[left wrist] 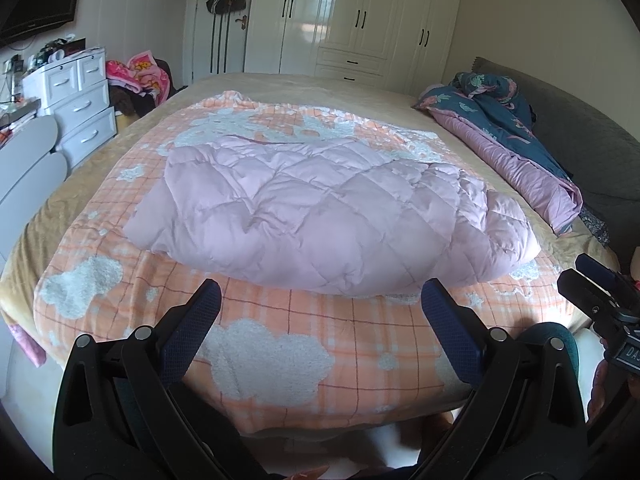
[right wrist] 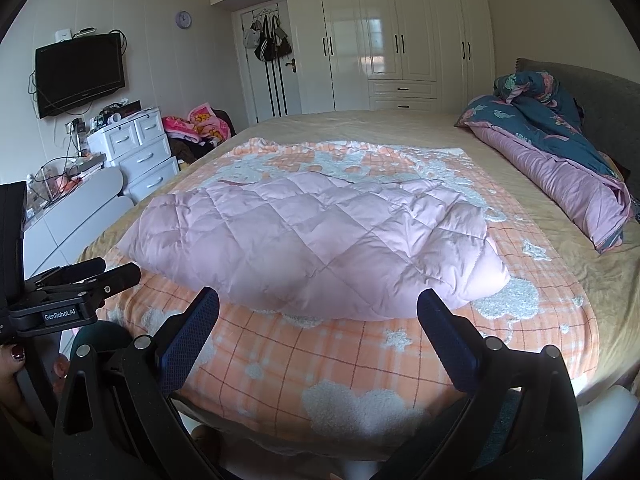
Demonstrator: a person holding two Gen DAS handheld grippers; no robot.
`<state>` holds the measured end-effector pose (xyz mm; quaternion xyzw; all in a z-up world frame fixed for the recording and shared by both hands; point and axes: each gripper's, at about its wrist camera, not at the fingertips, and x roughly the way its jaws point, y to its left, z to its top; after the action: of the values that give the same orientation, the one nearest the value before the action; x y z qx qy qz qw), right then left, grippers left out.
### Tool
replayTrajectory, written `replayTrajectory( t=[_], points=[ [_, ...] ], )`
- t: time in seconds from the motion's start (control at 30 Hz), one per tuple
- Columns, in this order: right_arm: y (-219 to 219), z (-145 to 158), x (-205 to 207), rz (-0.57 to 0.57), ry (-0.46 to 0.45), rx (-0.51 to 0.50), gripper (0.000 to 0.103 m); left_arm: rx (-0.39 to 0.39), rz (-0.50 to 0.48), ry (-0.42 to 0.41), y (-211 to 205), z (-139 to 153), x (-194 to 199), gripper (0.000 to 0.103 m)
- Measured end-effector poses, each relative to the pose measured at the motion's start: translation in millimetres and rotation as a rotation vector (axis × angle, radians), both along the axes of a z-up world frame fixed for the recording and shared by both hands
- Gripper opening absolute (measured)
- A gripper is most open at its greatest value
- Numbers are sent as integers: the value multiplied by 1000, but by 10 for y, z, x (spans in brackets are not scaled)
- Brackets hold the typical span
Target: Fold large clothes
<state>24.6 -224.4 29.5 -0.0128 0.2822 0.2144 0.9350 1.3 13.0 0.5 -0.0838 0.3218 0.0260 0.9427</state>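
both grippers' fingers spread, level, short of pink quilted coat

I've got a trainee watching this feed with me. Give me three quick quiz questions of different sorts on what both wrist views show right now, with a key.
1. True or false: the left tool is shut on the pink quilted coat.
2. Multiple choice: the coat lies directly on
A. bare floor
B. the orange checked blanket
C. the white drawer unit
3. Fill in: the rolled blue floral quilt lies beside the grey ____ at the bed's right side.

Key
1. False. Its fingers stand apart, short of the coat; the right tool is open too.
2. B
3. headboard
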Motion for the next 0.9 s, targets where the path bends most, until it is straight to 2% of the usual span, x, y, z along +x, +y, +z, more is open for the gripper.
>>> replayTrajectory(
  t=[0.9],
  points=[
    [2,5,-7,1,-1,1,99,5,6,1,-20,28,-10,94]
  ],
)
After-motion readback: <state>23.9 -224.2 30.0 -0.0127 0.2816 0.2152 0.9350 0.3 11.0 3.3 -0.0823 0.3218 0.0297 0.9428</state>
